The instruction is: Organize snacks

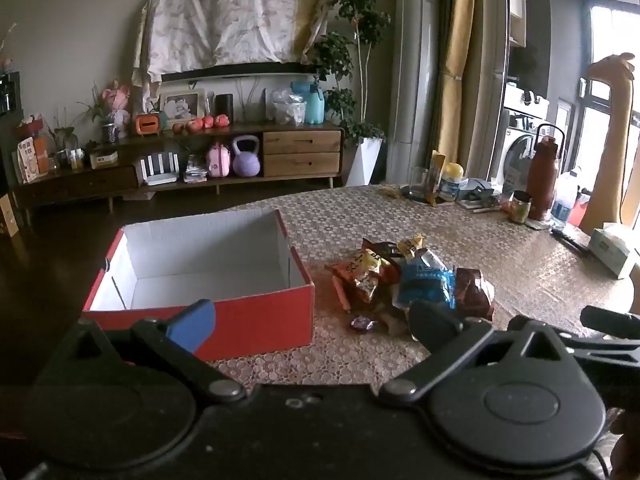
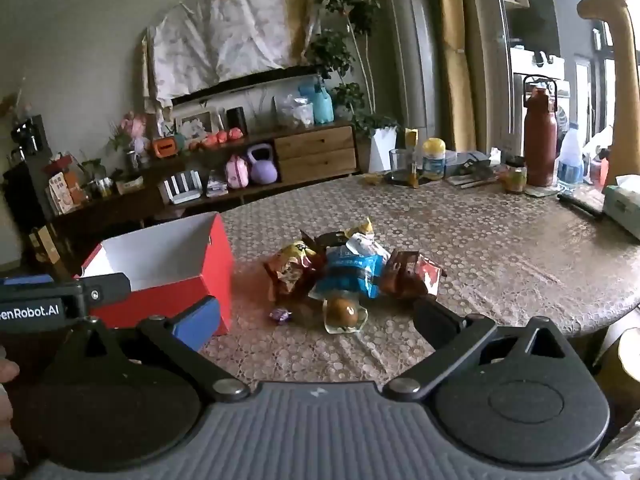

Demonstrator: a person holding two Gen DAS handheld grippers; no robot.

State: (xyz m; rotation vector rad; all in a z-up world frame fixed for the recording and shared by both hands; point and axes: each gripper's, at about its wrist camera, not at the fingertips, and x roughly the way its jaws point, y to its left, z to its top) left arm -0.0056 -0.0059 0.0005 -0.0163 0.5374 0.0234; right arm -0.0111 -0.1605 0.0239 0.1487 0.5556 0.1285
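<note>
Step in hand: the sorting had not begun; the red box (image 1: pixel 248 316) stood empty on the patterned desk (image 1: pixel 500 248), and every snack lay outside it.
Left claw (image 1: pixel 316 322): spread wide, pinching nothing, hovering low at the near edge of the desk, the box's front wall just ahead of its blue pad.
Right claw (image 2: pixel 316 318): likewise spread and empty.
Snack pile (image 2: pixel 352 272): heaped just right of the box; a blue packet (image 2: pixel 348 274) lay in the middle, a packed brown egg (image 2: pixel 342 312) nearest, between the right claw's fingers but untouched.
Stray sweet (image 2: pixel 280 315): a purple-wrapped piece lay apart, near the box.
Next move, as judged: lower one claw over a packet, close, and carry it left into the box.
</note>
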